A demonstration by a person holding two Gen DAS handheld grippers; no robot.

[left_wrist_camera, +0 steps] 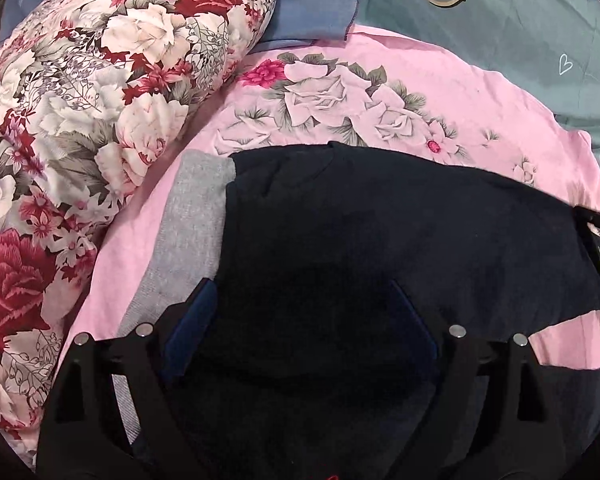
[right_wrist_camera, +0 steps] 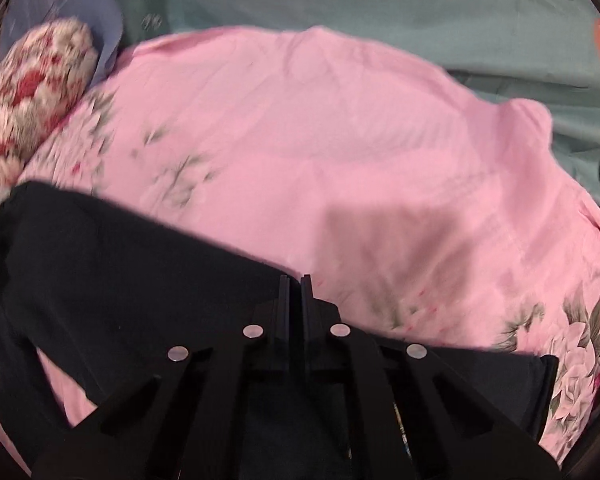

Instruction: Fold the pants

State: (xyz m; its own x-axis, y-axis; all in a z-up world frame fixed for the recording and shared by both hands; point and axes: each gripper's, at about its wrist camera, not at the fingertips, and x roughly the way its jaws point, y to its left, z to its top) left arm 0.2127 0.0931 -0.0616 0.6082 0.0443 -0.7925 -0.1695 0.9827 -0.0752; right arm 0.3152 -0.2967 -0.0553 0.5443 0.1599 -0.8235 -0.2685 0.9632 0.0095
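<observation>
Dark navy pants (left_wrist_camera: 380,220) lie spread on a pink flowered sheet (left_wrist_camera: 420,80). A grey cloth part (left_wrist_camera: 188,220) shows at their left end. My left gripper (left_wrist_camera: 300,286) hangs just above the pants' middle, open wide, its blue pads (left_wrist_camera: 192,312) apart and gripping nothing. In the right wrist view the pants (right_wrist_camera: 120,260) run across the lower left. My right gripper (right_wrist_camera: 296,280) is shut with its fingertips right at the pants' far edge, pinching the dark cloth there.
A big red-and-white floral pillow (left_wrist_camera: 80,120) bulges along the left, close to the grey cloth, and shows again as the pillow (right_wrist_camera: 32,92) at far left. Teal printed bedding (left_wrist_camera: 520,20) and a blue cloth (left_wrist_camera: 312,4) lie behind the pink sheet (right_wrist_camera: 300,140).
</observation>
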